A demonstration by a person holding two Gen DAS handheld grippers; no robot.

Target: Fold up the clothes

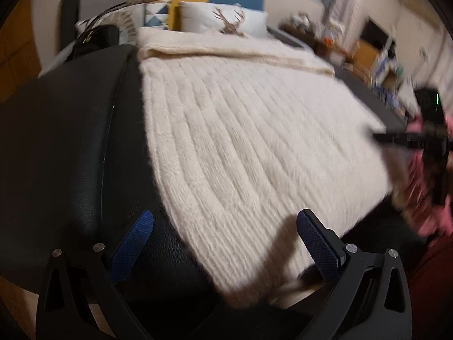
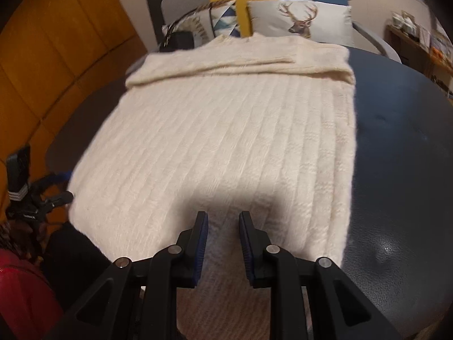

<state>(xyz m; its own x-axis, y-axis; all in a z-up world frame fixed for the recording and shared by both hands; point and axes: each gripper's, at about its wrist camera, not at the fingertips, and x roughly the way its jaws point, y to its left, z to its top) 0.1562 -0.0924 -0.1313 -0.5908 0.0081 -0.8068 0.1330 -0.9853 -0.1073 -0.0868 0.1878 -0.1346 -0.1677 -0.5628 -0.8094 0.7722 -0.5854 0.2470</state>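
- My left gripper [image 1: 225, 243] hangs over the near left corner of the sweater [image 1: 249, 130], jaws wide apart and nothing between them.
- Its left pad [image 1: 133, 245] sits over the bare dark counter [image 1: 70, 141]; its right pad [image 1: 318, 245] sits over the cream knit near the hem. I cannot tell whether either pad touches what lies under it.
- The sweater lies flat on the counter, ribs running away from me, with a sleeve folded across its far end in front of two pillows [image 1: 226, 21].
- In the left view, the right edge is smeared: my right gripper [image 1: 396, 138] shows only as a dark blur against something pink, and its jaws cannot be read there.
- In the right view, my left gripper [image 2: 61, 187] appears at the far left edge, small and blurred, just beside the sweater's [image 2: 226, 130] near left corner.
- My right gripper [image 2: 223, 243] is at the near hem, right of the middle. Its jaws are narrow, not fully together, and cream knit fills the gap between them and runs down under the frame.
- The hem itself is in shadow and partly hidden by the fingers [image 2: 199, 243], so I cannot tell whether the pads press on the cloth or merely straddle it.
- To the right of the sweater, the counter [image 2: 396, 170] is bare and glossy.
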